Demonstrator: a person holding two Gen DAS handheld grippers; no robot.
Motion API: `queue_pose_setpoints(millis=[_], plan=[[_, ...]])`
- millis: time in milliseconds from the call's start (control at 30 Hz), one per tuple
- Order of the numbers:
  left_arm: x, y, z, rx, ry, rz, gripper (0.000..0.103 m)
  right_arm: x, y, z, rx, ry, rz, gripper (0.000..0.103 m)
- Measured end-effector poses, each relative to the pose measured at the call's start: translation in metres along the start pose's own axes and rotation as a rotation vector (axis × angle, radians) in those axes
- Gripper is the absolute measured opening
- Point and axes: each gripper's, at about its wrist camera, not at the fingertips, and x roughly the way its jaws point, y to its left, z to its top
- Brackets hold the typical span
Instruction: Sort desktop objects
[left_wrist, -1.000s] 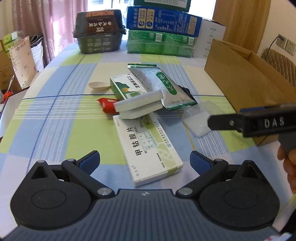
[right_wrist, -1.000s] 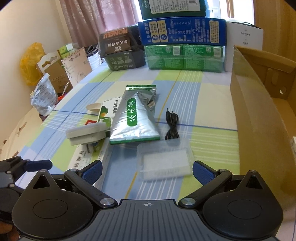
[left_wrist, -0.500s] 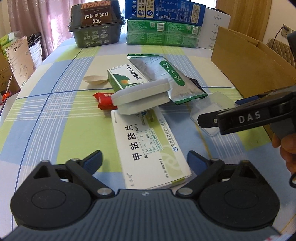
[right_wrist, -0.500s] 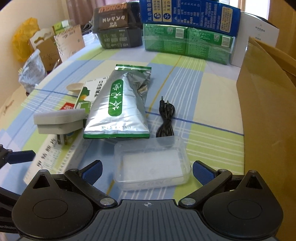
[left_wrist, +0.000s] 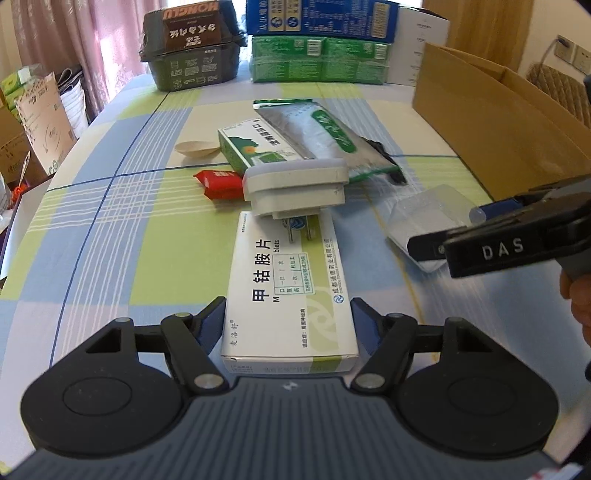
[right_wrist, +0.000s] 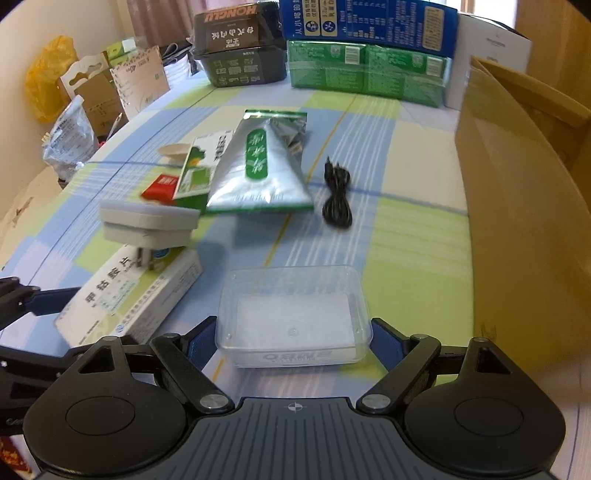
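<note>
Bare checked cloth lies open to the left of the clutter. On the right, the tall cardboard box walls that side off. Ahead, stacked cartons block the far edge; a black cable lies between pouch and box.

White medicine box flat on table; clear plastic tray beside, upright.

Landmark: medicine box. Plug adapter resting on its far end. Snack packet behind-left, spoon farther back. Clear tray to right; cable behind tray. Foil pouch behind, overlapping carton. Cardboard box far right.
</note>
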Motion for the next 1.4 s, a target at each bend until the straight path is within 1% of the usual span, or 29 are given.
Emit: queue_pose_setpoints(millis=[133, 267, 367, 467, 533, 867, 967, 1100, 1400], plan=[[-0.012, -0.009, -0.017, 0.001, 0.007, -0.011, 0.067, -0.016, 0.002, -0.021, 0.028, -0.002, 0.001, 0.083], [-0.016, -0.013, -0.027, 0.022, 0.002, -0.012, 0.067, -0.022, 0.000, -0.028, 0.043, -0.009, -0.011, 0.083], [-0.014, -0.011, -0.029, 0.016, 0.003, -0.008, 0.068, -0.021, 0.000, -0.029, 0.045, -0.006, -0.017, 0.083], [-0.012, -0.009, -0.028, 0.010, -0.007, -0.004, 0.068, -0.018, 0.000, -0.028, 0.036, -0.009, -0.018, 0.083], [-0.010, -0.009, -0.026, 0.014, -0.019, 0.001, 0.071, -0.016, -0.001, -0.029, 0.036, -0.010, -0.016, 0.083], [0.006, -0.010, -0.019, 0.018, -0.022, 0.003, 0.072, -0.008, 0.000, -0.029, 0.010, 0.007, -0.024, 0.085], [0.010, -0.012, -0.018, 0.018, -0.017, 0.007, 0.071, -0.005, -0.001, -0.029, 0.013, 0.016, -0.028, 0.085], [0.012, -0.011, -0.018, 0.009, -0.012, 0.008, 0.068, -0.002, -0.001, -0.027, 0.020, 0.020, -0.028, 0.085], [0.010, -0.011, -0.018, 0.001, -0.007, 0.007, 0.067, 0.001, -0.001, -0.025, 0.021, 0.014, -0.042, 0.084]])
